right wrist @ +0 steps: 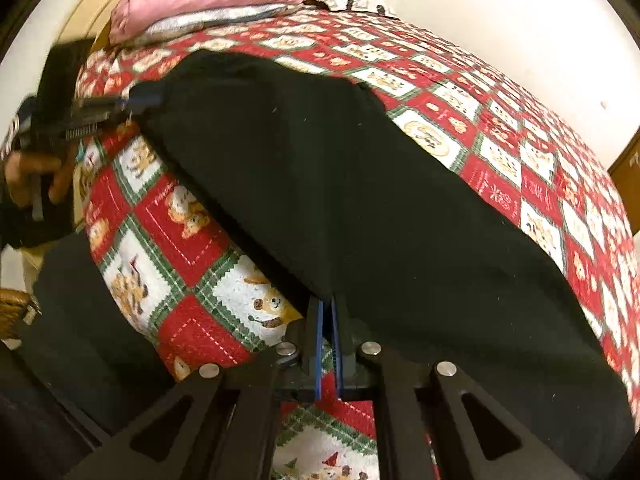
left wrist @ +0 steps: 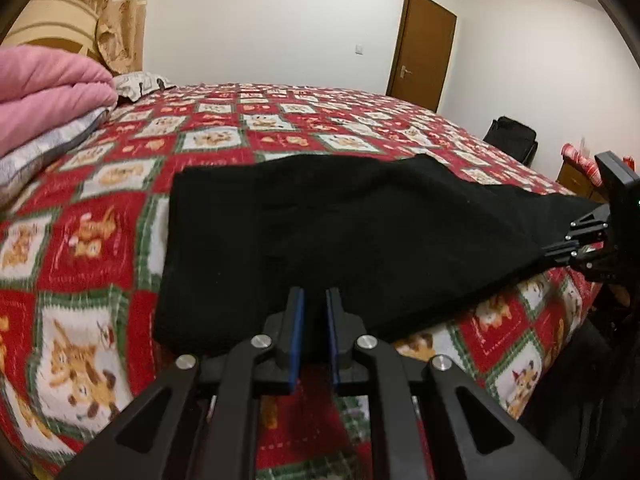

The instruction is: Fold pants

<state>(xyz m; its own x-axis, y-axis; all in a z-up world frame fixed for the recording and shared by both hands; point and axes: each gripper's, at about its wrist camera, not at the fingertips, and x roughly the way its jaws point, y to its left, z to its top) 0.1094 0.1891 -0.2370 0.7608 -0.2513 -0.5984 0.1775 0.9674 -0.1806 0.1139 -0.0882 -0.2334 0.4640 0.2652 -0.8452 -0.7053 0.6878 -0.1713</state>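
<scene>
Black pants (left wrist: 340, 220) lie folded across the near side of a bed, over a red, green and white patchwork quilt (left wrist: 100, 220). My left gripper (left wrist: 314, 300) is shut on their near edge, with dark cloth between the blue pads. Seen from the right wrist, that left gripper (right wrist: 146, 96) pinches the far left end of the pants (right wrist: 340, 180). My right gripper (right wrist: 328, 304) is shut on the same edge, which rises off the quilt (right wrist: 188, 240) between the two grips. The right gripper (left wrist: 560, 246) also shows at the pants' right end in the left wrist view.
A folded pink blanket (left wrist: 48, 84) and grey pillows sit at the head of the bed. A brown door (left wrist: 424, 48), a black bag (left wrist: 512, 136) and a low cabinet (left wrist: 576, 176) stand beyond the bed. A person's hand (right wrist: 28, 176) holds the left gripper's handle.
</scene>
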